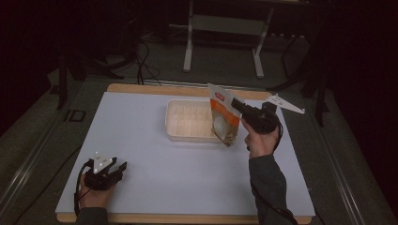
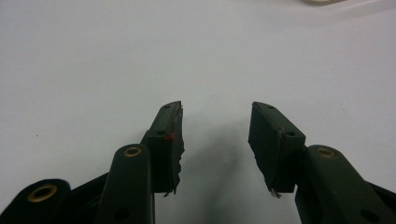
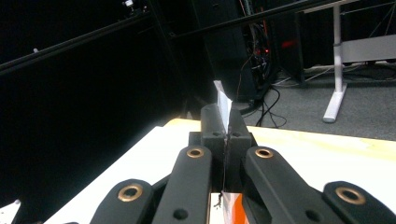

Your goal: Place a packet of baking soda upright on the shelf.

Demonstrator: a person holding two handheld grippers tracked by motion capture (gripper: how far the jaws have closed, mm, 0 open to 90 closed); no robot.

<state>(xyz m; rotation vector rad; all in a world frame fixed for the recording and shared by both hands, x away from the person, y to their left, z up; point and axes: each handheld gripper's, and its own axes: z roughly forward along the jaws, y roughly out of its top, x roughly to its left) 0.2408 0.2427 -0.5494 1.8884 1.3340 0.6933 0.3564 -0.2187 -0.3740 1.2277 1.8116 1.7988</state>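
An orange-and-white snack pouch (image 1: 224, 118) is held clamped in the right gripper (image 1: 237, 106) at centre right, above a white plastic tray (image 1: 180, 119). The left gripper (image 1: 119, 167) is rested spread apart at lower left.

Your high view looks forward and down over the whole white table (image 1: 187, 178). Your left gripper view skims that tabletop closely; your right gripper view faces the table's far edge and dark room.
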